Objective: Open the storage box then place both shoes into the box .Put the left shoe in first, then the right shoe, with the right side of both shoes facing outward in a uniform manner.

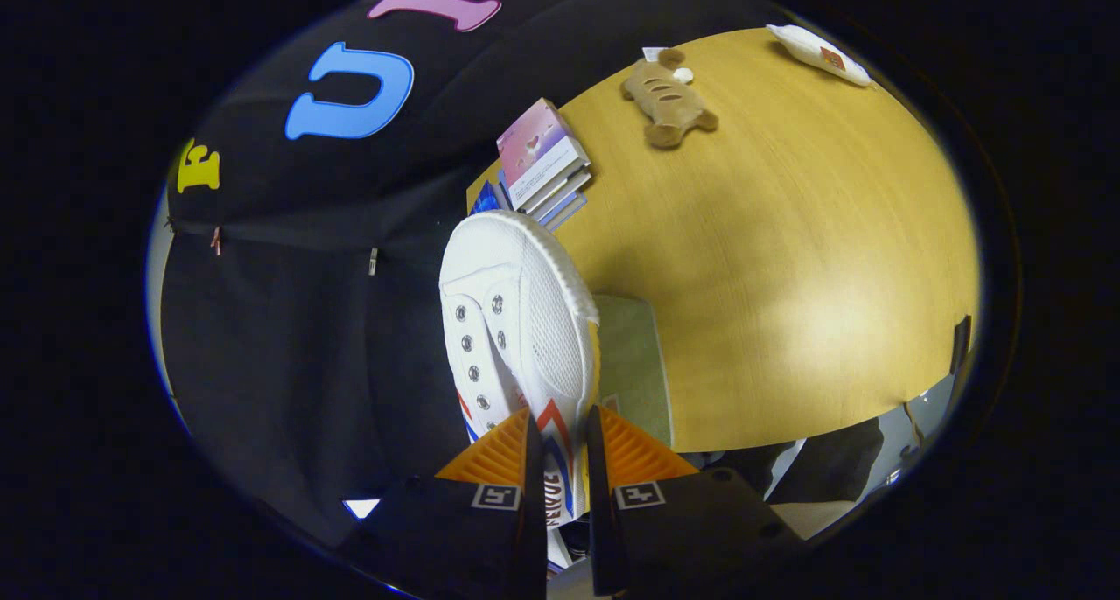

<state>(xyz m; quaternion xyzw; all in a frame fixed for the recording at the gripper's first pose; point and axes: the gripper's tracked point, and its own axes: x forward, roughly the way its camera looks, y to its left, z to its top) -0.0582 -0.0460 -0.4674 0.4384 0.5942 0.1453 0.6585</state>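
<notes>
We see a wooden table (787, 259) bearing stacked books (542, 158) and a plush toy (665, 101). Our gripper (560, 434) clamps a white sneaker (516, 320), lifted above it.

Wooden table (787, 259); black cloth wall (289, 320)

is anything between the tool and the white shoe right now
No. The tool is shut on the white shoe, one finger on each side of its side wall, holding it lifted above the wooden table.

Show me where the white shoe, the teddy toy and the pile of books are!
white shoe (534, 294): gripper view, on its mesh toe; the gripper (564, 443) is shut on its side.
teddy toy (665, 101): gripper view, on its body.
pile of books (541, 152): gripper view, on the top cover.
</notes>
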